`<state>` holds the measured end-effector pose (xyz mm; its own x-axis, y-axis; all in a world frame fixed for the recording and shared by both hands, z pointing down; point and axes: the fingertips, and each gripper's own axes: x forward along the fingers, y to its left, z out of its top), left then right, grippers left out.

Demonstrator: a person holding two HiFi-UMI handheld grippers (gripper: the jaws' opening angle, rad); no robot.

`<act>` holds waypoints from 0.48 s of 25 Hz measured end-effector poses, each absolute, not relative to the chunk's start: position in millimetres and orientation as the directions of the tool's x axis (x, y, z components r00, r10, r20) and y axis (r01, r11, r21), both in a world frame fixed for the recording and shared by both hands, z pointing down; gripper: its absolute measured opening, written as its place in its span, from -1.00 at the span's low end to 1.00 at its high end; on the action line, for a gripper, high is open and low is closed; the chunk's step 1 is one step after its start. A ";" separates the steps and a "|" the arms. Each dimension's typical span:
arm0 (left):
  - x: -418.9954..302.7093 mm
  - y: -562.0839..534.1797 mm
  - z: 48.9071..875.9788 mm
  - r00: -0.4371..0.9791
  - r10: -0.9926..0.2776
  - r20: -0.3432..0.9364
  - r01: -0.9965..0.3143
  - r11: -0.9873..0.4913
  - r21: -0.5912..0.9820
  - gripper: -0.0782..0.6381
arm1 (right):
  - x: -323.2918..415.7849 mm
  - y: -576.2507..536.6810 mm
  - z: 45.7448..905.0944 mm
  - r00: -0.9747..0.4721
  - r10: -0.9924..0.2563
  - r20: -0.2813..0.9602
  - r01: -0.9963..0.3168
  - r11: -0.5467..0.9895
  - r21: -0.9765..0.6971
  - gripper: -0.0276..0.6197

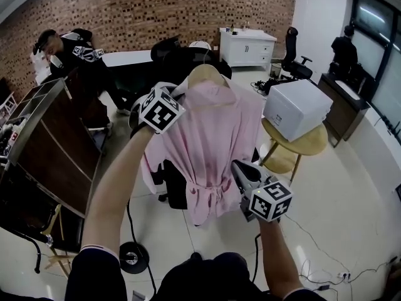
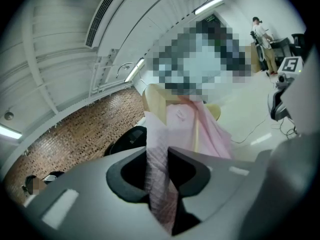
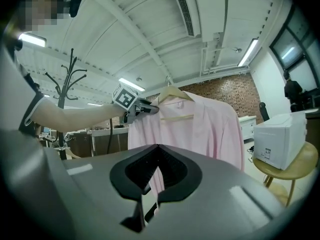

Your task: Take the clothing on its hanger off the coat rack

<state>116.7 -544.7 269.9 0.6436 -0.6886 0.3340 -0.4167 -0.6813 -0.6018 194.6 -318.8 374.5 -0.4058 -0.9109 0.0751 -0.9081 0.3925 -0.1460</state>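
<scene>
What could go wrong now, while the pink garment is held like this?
1. The left gripper jaws seem to pinch only shoulder cloth of the pink garment, not the wooden hanger; the hanger might tip and slide out.
2. The white box on the stool stands close; a swing could knock it.

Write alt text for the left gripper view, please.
The left gripper is shut on a fold of the pink garment, which hangs on a wooden hanger. Behind: a brick wall and white ceiling.
</scene>
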 end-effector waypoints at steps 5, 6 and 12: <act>118.4 -585.5 283.8 0.622 -0.704 0.343 -0.439 -0.676 -0.592 -0.51 | 200.8 -352.2 385.6 -0.417 -0.904 0.093 -0.902 0.400 -0.162 -0.91; 118.8 -593.2 286.6 0.617 -0.707 0.345 -0.444 -0.675 -0.590 -0.51 | 203.8 -358.5 388.9 -0.418 -0.903 0.098 -0.902 0.399 -0.166 -0.91; 126.9 -642.5 306.1 0.568 -0.735 0.371 -0.470 -0.659 -0.587 -0.51 | 227.2 -403.2 408.8 -0.454 -0.881 0.134 -0.884 0.426 -0.192 -0.91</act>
<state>126.9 -642.5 306.1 0.5678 -0.7350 0.3707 -0.4697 -0.6591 -0.5874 227.2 -403.2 408.8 -0.4539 -0.8810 0.1339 -0.8840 0.4262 -0.1921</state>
